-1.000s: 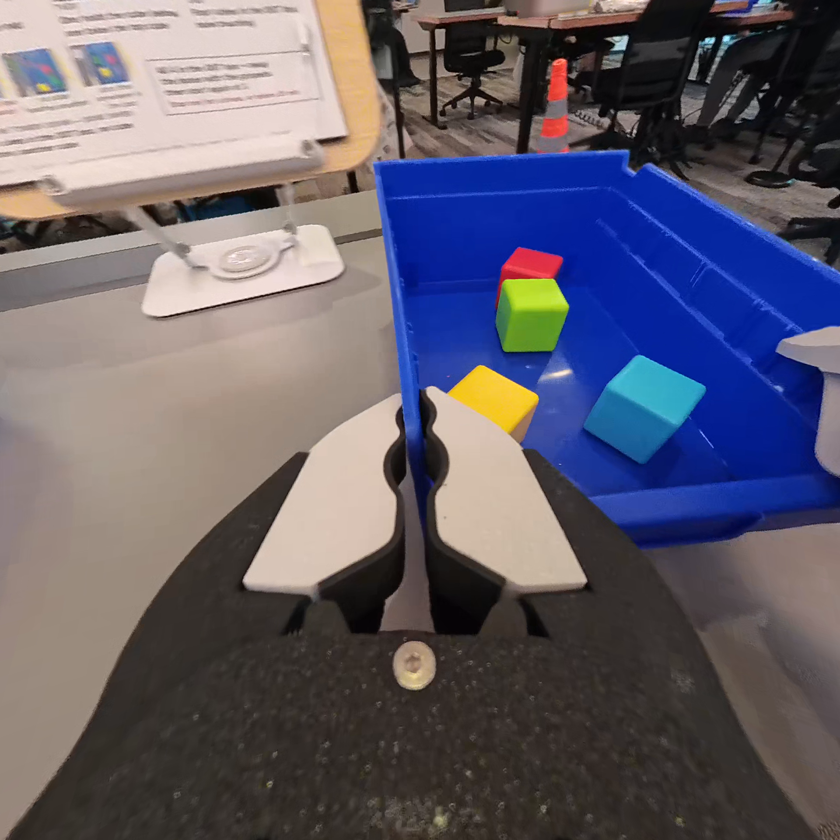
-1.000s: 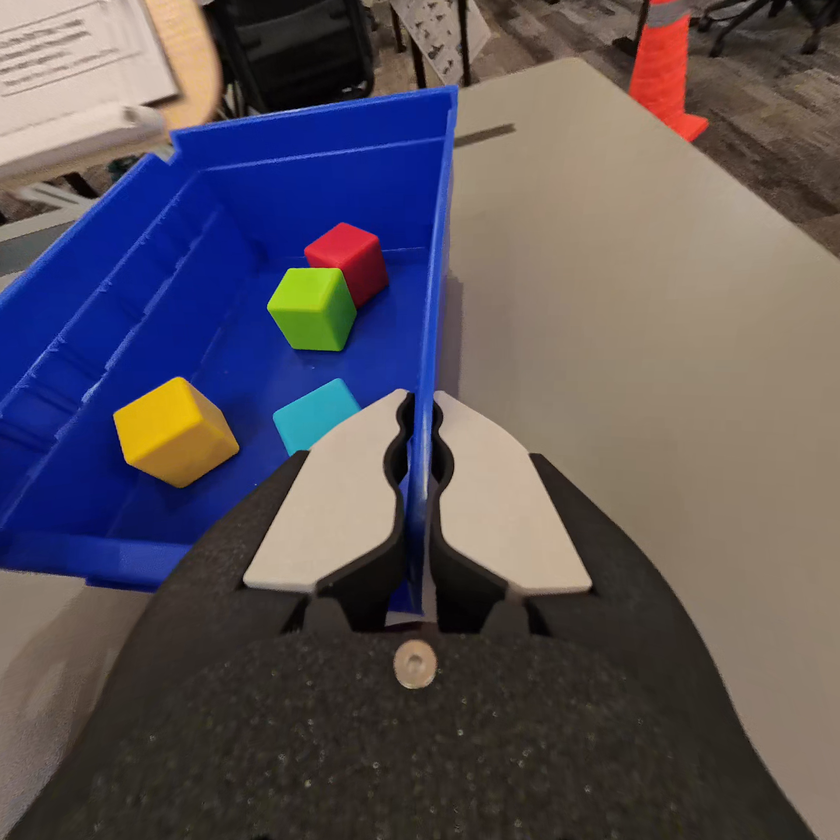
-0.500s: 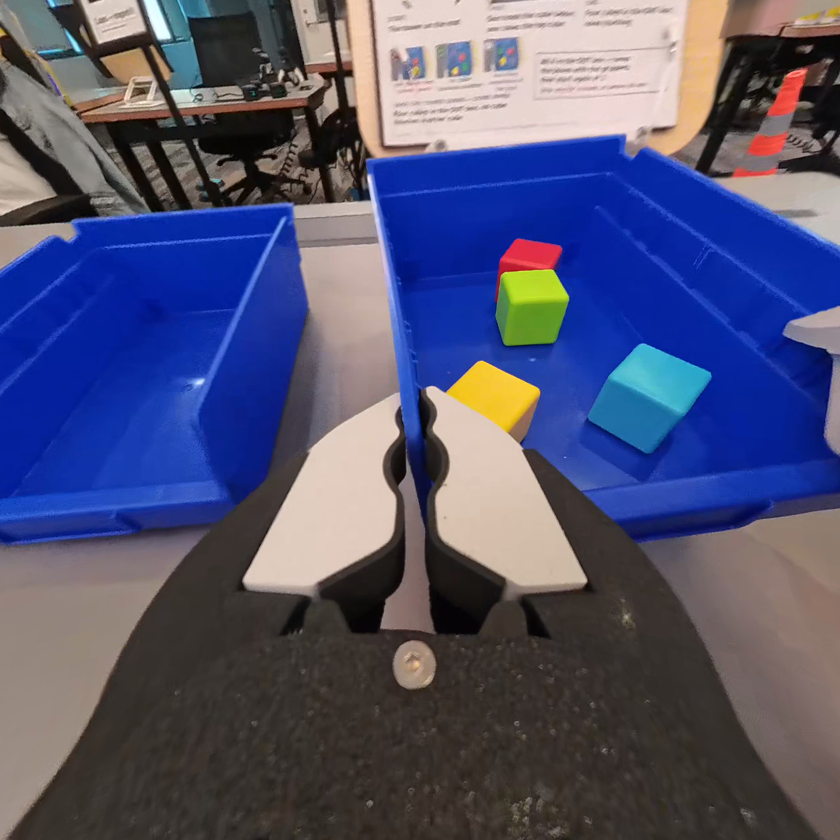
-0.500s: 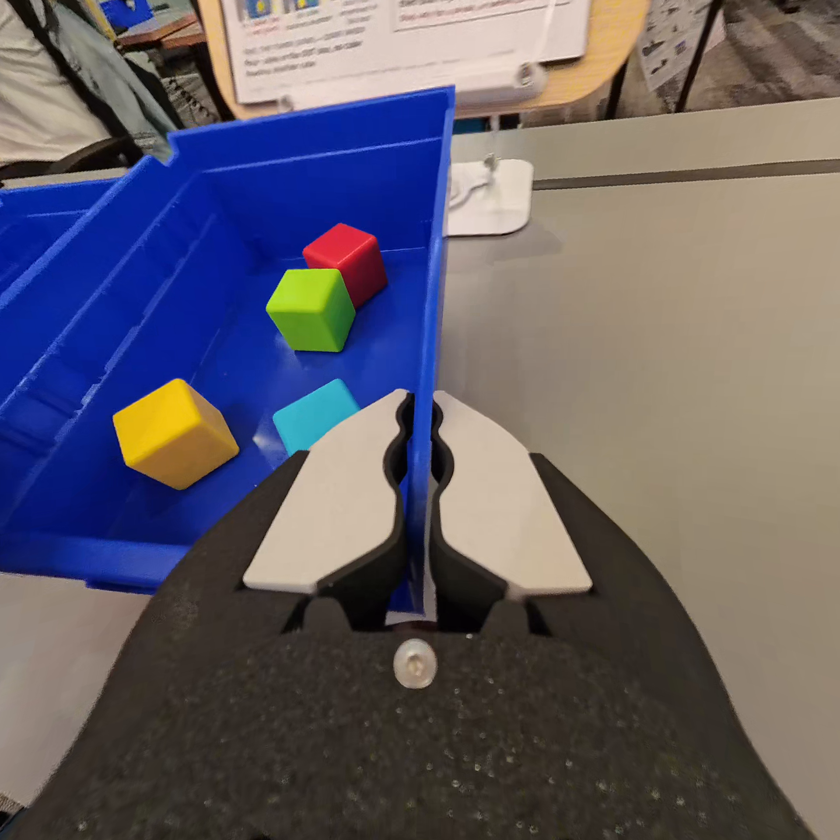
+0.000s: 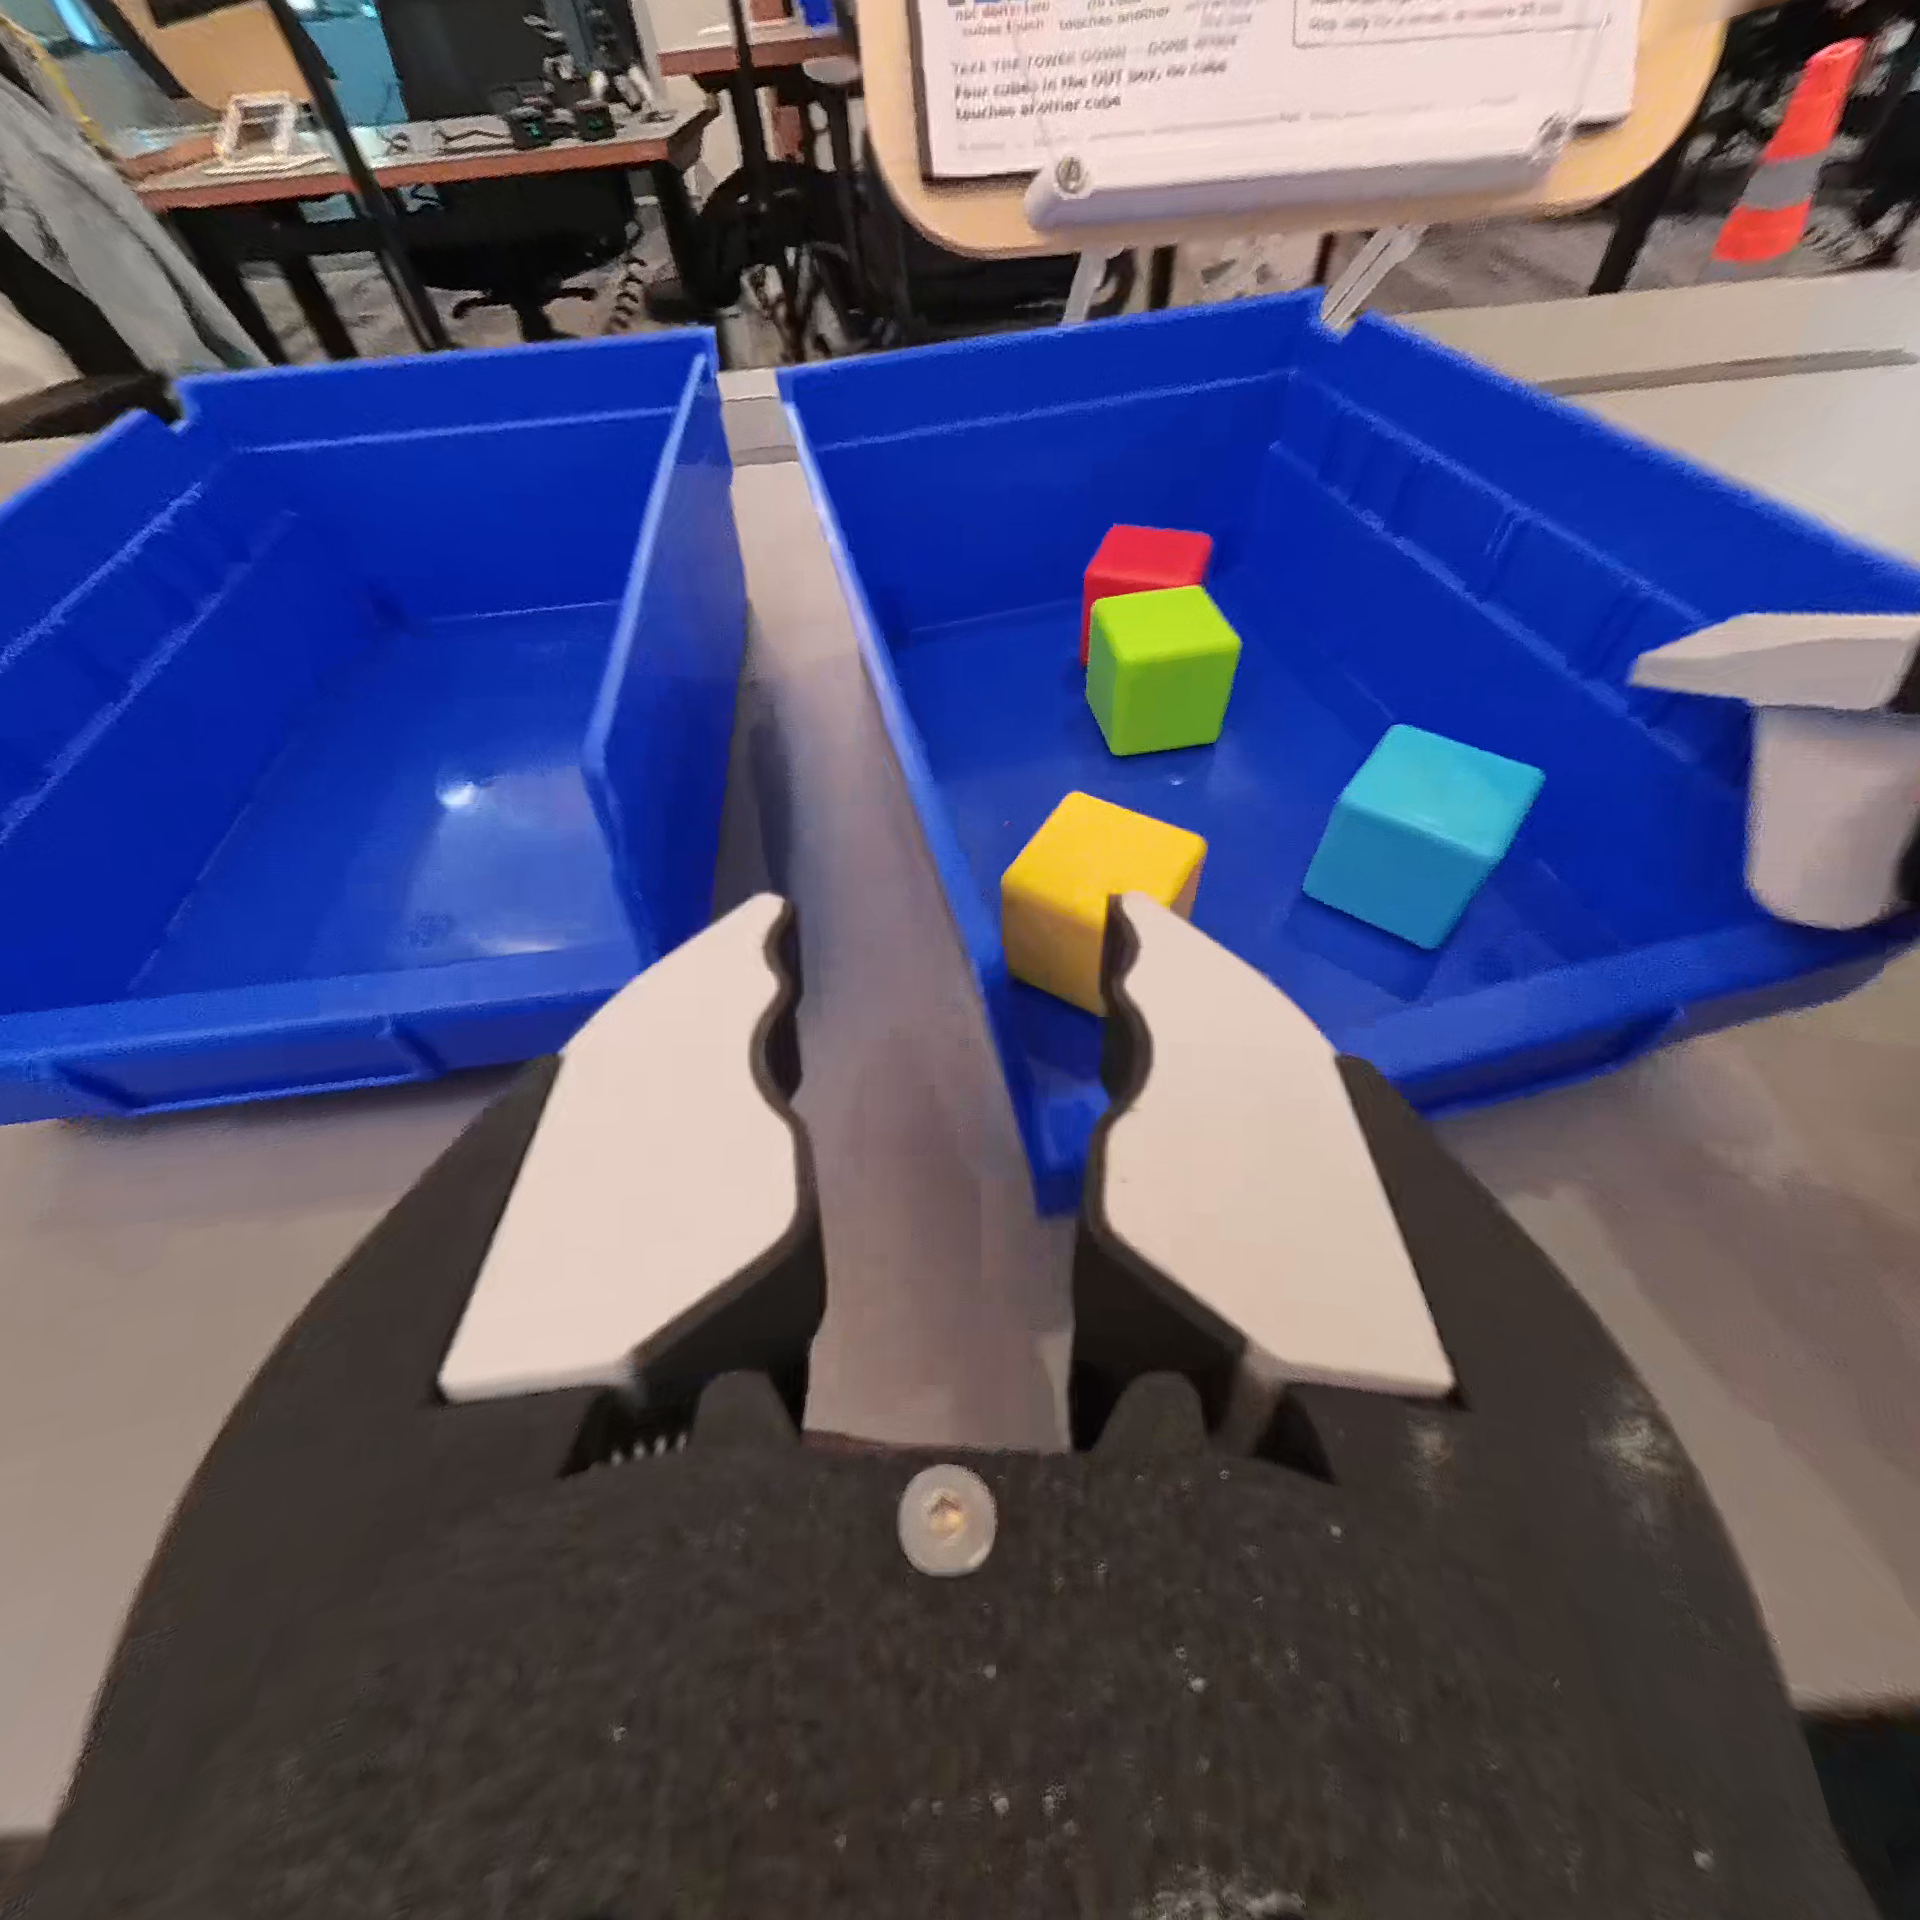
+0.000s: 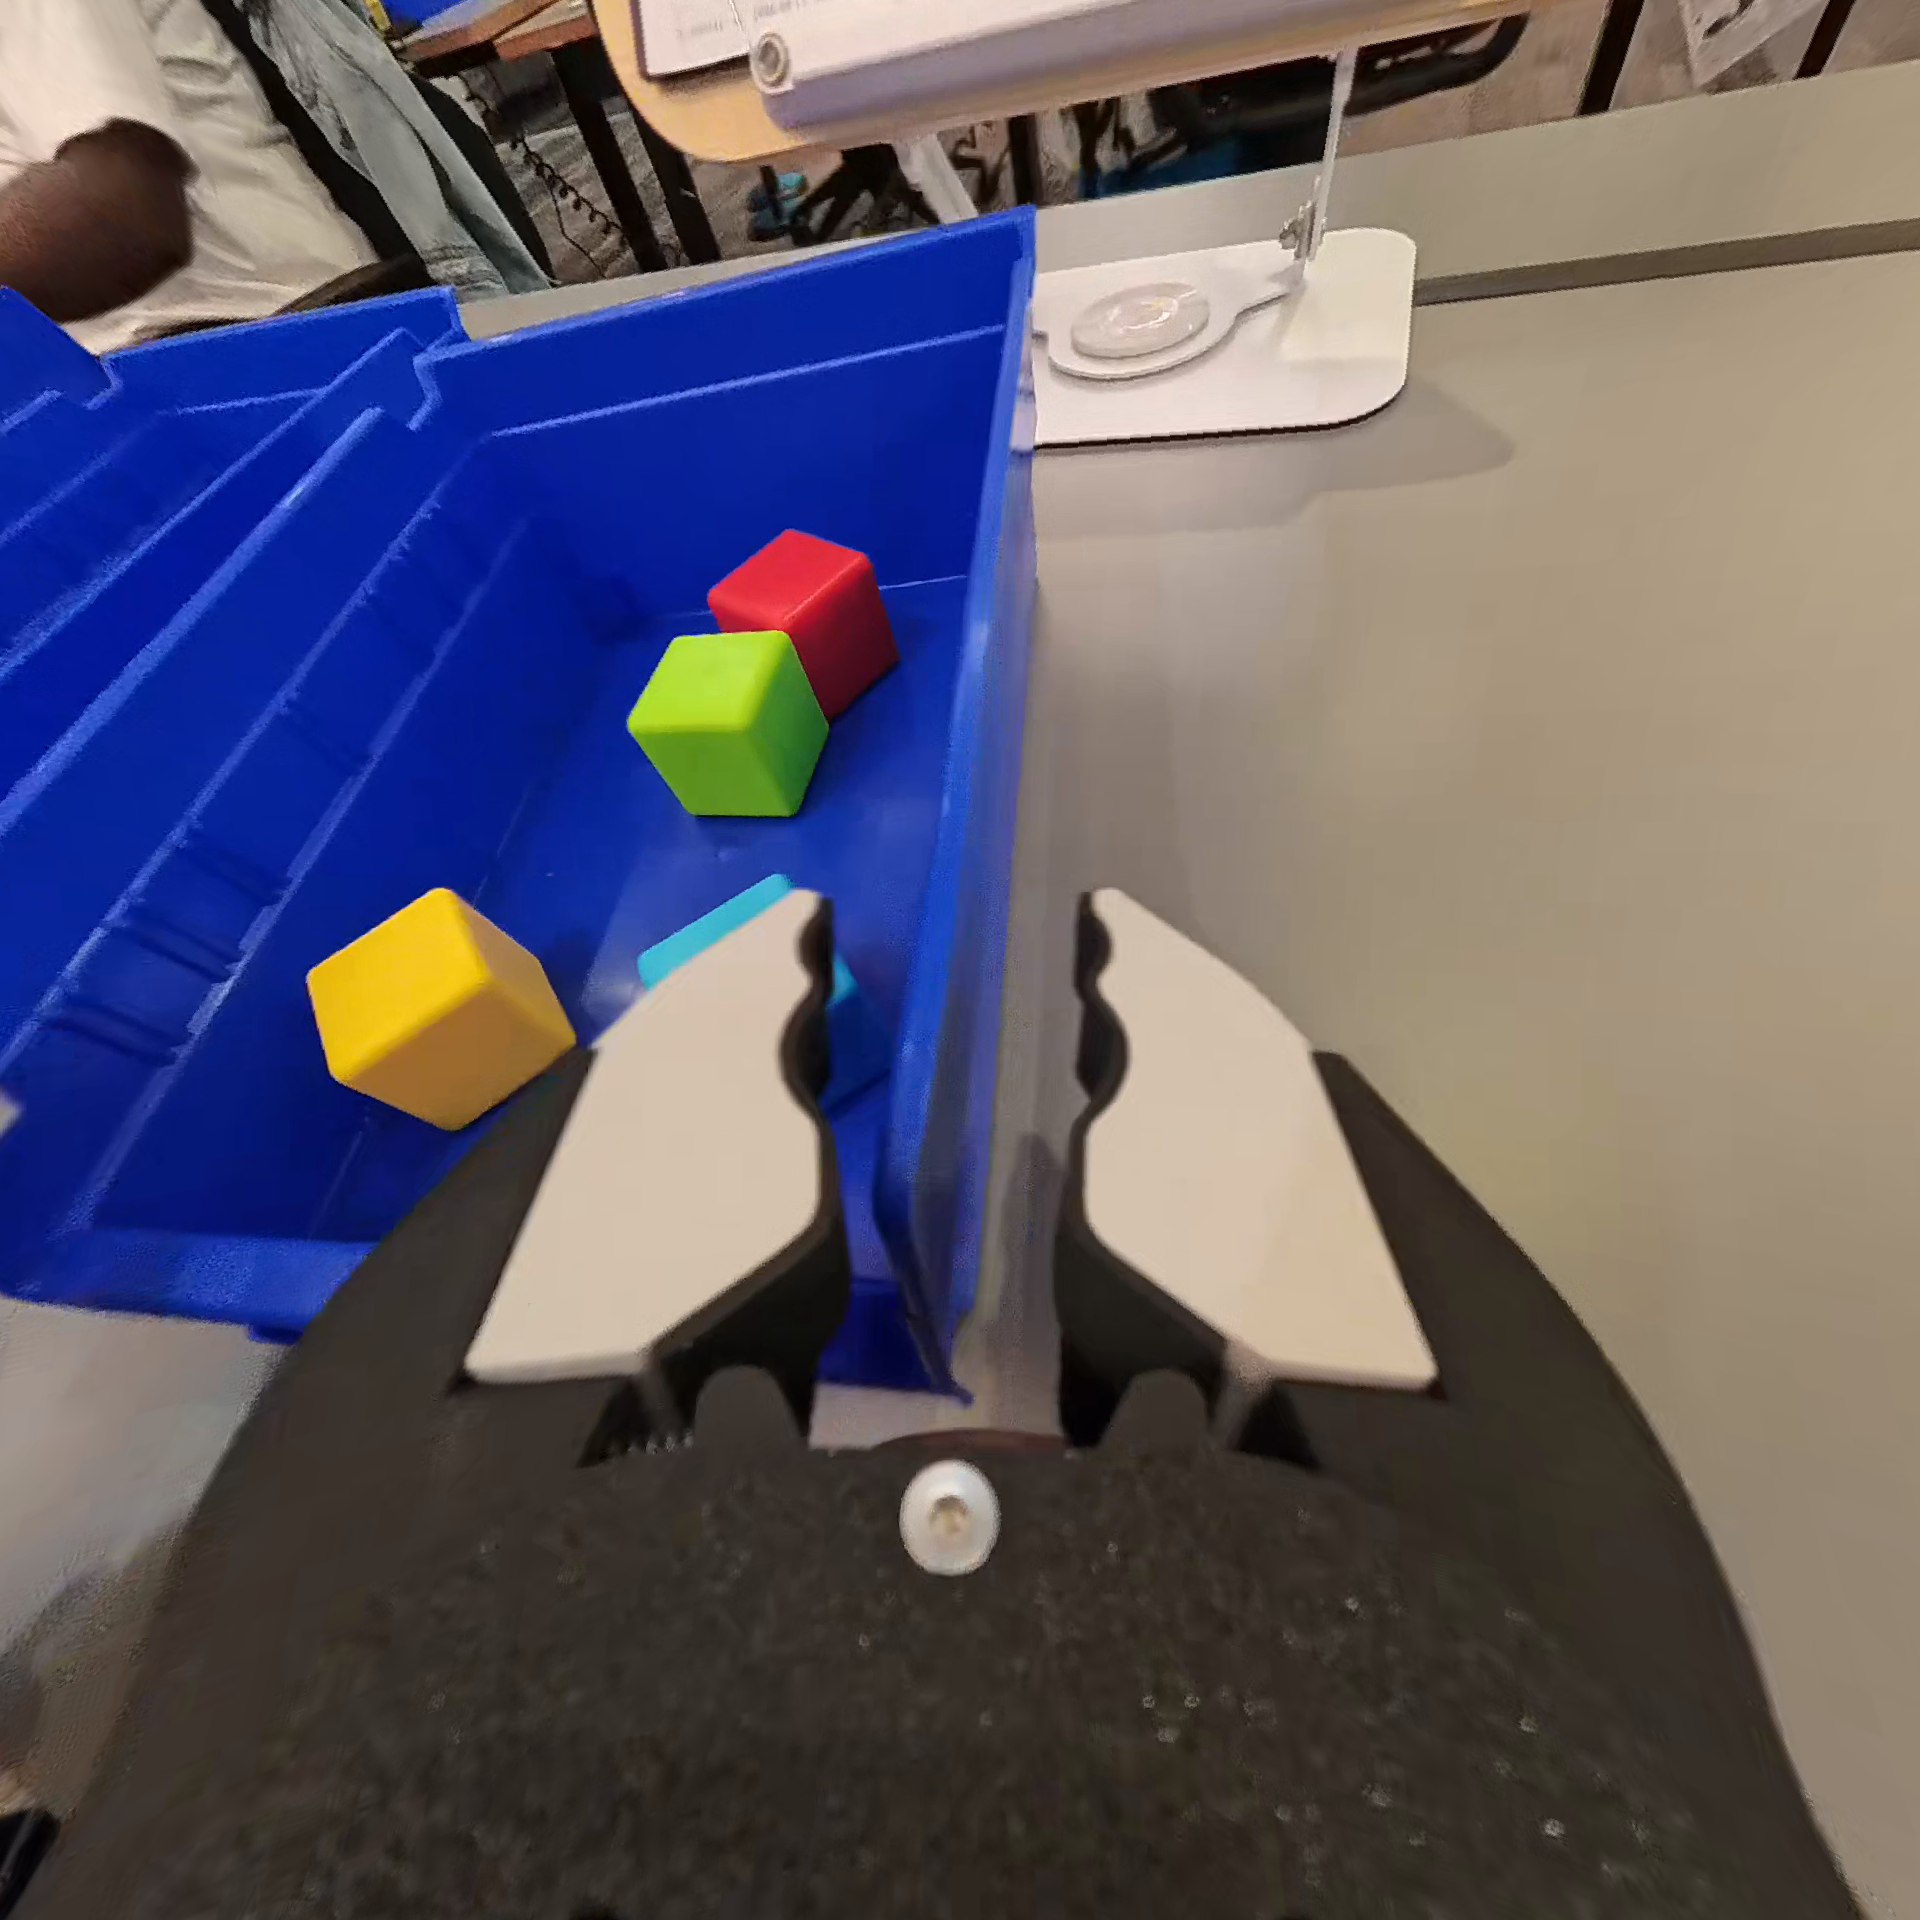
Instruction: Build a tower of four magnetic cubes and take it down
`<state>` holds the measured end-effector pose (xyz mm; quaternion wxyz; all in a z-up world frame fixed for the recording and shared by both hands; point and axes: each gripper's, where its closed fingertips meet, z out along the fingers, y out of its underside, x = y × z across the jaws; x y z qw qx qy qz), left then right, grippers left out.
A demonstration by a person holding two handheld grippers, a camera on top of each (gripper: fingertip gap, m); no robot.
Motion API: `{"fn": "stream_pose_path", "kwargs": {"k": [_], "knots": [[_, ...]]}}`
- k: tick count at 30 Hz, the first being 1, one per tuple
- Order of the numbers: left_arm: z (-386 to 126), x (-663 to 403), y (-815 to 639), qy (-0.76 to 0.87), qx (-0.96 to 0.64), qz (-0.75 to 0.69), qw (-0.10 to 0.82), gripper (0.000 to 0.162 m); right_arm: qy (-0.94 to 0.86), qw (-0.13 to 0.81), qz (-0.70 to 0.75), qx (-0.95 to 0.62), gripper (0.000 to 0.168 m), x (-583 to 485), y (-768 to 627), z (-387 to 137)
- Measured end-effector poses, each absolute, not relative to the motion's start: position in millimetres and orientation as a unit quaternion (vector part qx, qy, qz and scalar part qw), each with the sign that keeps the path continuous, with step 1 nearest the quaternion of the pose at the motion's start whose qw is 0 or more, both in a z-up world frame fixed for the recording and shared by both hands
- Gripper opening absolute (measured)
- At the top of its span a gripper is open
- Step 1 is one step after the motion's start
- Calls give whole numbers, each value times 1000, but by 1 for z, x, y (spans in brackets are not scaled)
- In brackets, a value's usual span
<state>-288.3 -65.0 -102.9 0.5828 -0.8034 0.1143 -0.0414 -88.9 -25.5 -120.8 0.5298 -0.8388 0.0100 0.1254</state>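
Four cubes lie apart in the right blue bin [image 5: 1039, 447]: red [image 5: 1148, 561], green [image 5: 1164, 670], yellow [image 5: 1081, 883] and cyan [image 5: 1418, 831]. Red and green touch. My left gripper [image 5: 945, 914] is open, its jaws either side of the bin's left wall near the front corner. My right gripper [image 6: 951, 904] is open, its jaws either side of the bin's right wall [image 6: 987, 727]. The right wrist view shows red [image 6: 810, 613], green [image 6: 727, 722], yellow [image 6: 436, 1003] and cyan [image 6: 727, 925], which is partly hidden behind my finger. The right gripper's finger [image 5: 1818, 779] shows at the edge of the left wrist view.
A second blue bin [image 5: 665, 623], with nothing in it, stands just left of the first with a narrow gap between. A sign board [image 5: 1247, 104] on a white-based stand [image 6: 1226, 343] is behind the bins. The grey table [image 6: 1507, 831] extends right. A person [image 6: 156, 208] sits beyond.
Both grippers were shut on the bin's side walls and have opened. The bin with the cubes swung round and now sits beside the second bin.
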Motion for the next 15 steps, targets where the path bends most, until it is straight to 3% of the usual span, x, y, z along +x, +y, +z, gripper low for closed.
{"fn": "stream_pose_path", "kwargs": {"k": [3,6,11,14,15], "knots": [[-81,-326,-88,98,-794,-63,597,51,3,548,130,-826,56,-79,-37,-107],[-72,-420,-83,26,-799,-12,601,48,-9,581,131,-803,55,-69,-55,-80],[-103,-534,-22,-38,-836,13,547,68,-45,608,143,-780,48,-88,-74,-48],[-120,-545,16,-34,-849,-18,527,65,-88,604,168,-774,46,-125,-82,-40],[-121,-548,26,-33,-847,-18,531,58,-104,597,175,-776,46,-140,-86,-42]]}}
